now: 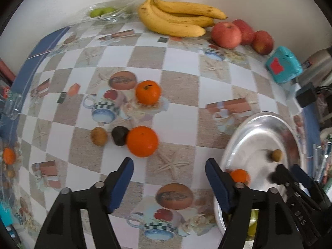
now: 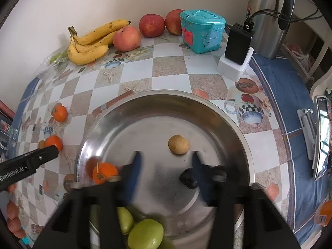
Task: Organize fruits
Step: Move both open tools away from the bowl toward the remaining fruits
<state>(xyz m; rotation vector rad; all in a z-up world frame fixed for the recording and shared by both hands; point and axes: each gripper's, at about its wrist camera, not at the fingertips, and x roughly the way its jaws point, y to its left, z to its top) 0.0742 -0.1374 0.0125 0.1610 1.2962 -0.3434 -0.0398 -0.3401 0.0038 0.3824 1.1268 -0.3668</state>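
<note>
My left gripper (image 1: 169,166) is open and empty above the table, just short of an orange (image 1: 142,141). A dark fruit (image 1: 119,135) and a small brown fruit (image 1: 99,136) lie left of that orange, a second orange (image 1: 148,92) farther back. My right gripper (image 2: 166,159) is open and empty over the steel plate (image 2: 149,112). In the plate lie a tan round fruit (image 2: 178,144), a small orange (image 2: 104,172), a dark fruit (image 2: 187,179) and green fruits (image 2: 145,233). The plate (image 1: 255,128) shows at right in the left wrist view.
Bananas (image 1: 176,18) and three apples (image 1: 227,34) lie along the back wall, green fruits in a clear bag (image 1: 103,11) at left. A teal box (image 2: 202,31), a black charger on a white base (image 2: 238,43) and a steel flask (image 2: 269,16) stand at the back right.
</note>
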